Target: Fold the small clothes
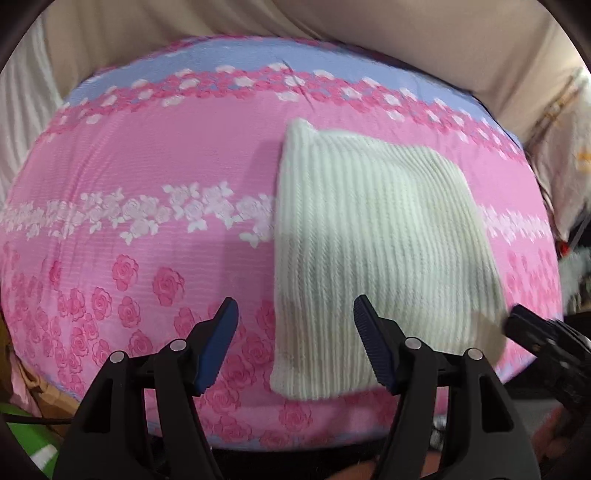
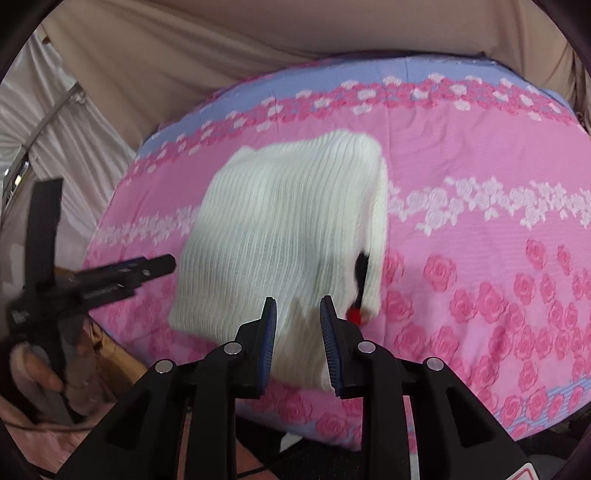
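A white ribbed knit garment lies folded into a rough rectangle on a pink rose-print cloth. My left gripper is open and empty, hovering over the garment's near left edge. In the right wrist view the same garment shows a black and red detail at its right edge. My right gripper is open and empty just above the garment's near edge. The left gripper also shows there, at the garment's left side. The right gripper shows at the right in the left wrist view.
The pink cloth has a blue band at its far edge and covers a rounded table. Beige drapery hangs behind. A white curtain is at the left. A green object lies below the table's left edge.
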A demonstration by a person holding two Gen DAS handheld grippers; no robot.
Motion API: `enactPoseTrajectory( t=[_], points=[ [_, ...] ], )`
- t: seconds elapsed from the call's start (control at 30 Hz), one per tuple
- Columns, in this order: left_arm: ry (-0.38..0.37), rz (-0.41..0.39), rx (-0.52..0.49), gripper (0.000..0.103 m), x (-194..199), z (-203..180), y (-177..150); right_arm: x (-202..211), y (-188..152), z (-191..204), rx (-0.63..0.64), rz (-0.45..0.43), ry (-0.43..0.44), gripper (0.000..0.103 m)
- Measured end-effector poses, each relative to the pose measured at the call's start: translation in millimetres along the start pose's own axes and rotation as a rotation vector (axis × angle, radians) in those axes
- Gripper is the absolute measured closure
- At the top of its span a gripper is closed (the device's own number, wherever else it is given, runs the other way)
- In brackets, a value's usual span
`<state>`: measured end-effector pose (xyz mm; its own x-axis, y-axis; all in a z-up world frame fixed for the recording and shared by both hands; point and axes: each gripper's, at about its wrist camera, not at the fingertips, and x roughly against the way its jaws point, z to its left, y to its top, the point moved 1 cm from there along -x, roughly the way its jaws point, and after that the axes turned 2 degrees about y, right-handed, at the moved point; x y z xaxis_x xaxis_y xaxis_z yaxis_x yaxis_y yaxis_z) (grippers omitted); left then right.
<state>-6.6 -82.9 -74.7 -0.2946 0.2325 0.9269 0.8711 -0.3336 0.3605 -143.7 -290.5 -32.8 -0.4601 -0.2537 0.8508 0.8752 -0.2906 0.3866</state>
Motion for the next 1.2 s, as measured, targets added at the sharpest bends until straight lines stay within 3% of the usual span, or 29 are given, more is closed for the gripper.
enactPoseTrajectory(
  t=[0.13,0.2,0.23,0.33,0.4,0.43,0.47,0.5,0.63,0.8,0.83,0.87,0.9,0.93,0.97,1.0,1.1,1.2],
  points=[
    [-0.024,0.095,-0.077,0.040,-4,4,-22,-6,-18,-15,-0.061,0.055,-0.025,0.075],
    [-0.043,0.142,-0.098,0.040,-8,7,-30,-7,-24,-22,-0.110,0.061,-0.009,0.058],
    [-0.058,0.157,-0.115,0.040,-9,7,-33,-8,-26,-23,-0.128,0.070,-0.010,0.045],
    [-0.069,0.202,-0.206,0.040,-22,-1,-42,-17,-32,-28,-0.176,0.094,0.023,0.044],
    [-0.064,0.191,-0.212,0.043,-32,-8,-43,-26,-34,-29,-0.185,0.099,0.045,0.048],
    [-0.070,0.189,-0.218,0.050,-39,-12,-42,-30,-34,-30,-0.188,0.103,0.055,0.069],
    [-0.072,0.190,-0.228,0.070,-44,-15,-40,-31,-33,-29,-0.196,0.108,0.070,0.090],
    [-0.053,0.189,-0.230,0.077,-47,-16,-39,-28,-32,-28,-0.206,0.102,0.084,0.090],
    [-0.052,0.178,-0.192,0.079,-32,-2,-38,11,-25,-8,-0.143,0.015,0.111,0.091],
    [0.003,0.296,-0.194,0.079,-71,2,-57,-55,-55,-22,-0.069,0.191,-0.024,0.089],
    [-0.001,0.296,-0.191,0.079,-70,2,-59,-52,-54,-24,-0.086,0.186,-0.012,0.088],
    [-0.034,0.279,-0.184,0.079,-62,2,-59,-45,-50,-24,-0.088,0.175,-0.017,0.080],
    [-0.069,0.256,-0.170,0.076,-50,4,-57,-33,-46,-23,-0.089,0.150,-0.024,0.075],
    [-0.111,0.217,-0.148,0.074,-34,7,-53,-21,-41,-24,-0.095,0.120,-0.027,0.060],
    [-0.141,0.184,-0.131,0.063,-21,9,-48,-11,-37,-26,-0.103,0.088,-0.028,0.048],
    [-0.172,0.135,-0.104,0.050,-8,11,-40,-2,-31,-28,-0.113,0.051,-0.025,0.043],
    [-0.214,0.005,-0.008,0.023,14,15,-12,6,-11,-39,-0.155,-0.014,0.009,0.033],
    [-0.270,-0.025,0.089,0.021,2,15,17,-12,4,-49,-0.220,-0.012,0.029,0.030]
  ],
)
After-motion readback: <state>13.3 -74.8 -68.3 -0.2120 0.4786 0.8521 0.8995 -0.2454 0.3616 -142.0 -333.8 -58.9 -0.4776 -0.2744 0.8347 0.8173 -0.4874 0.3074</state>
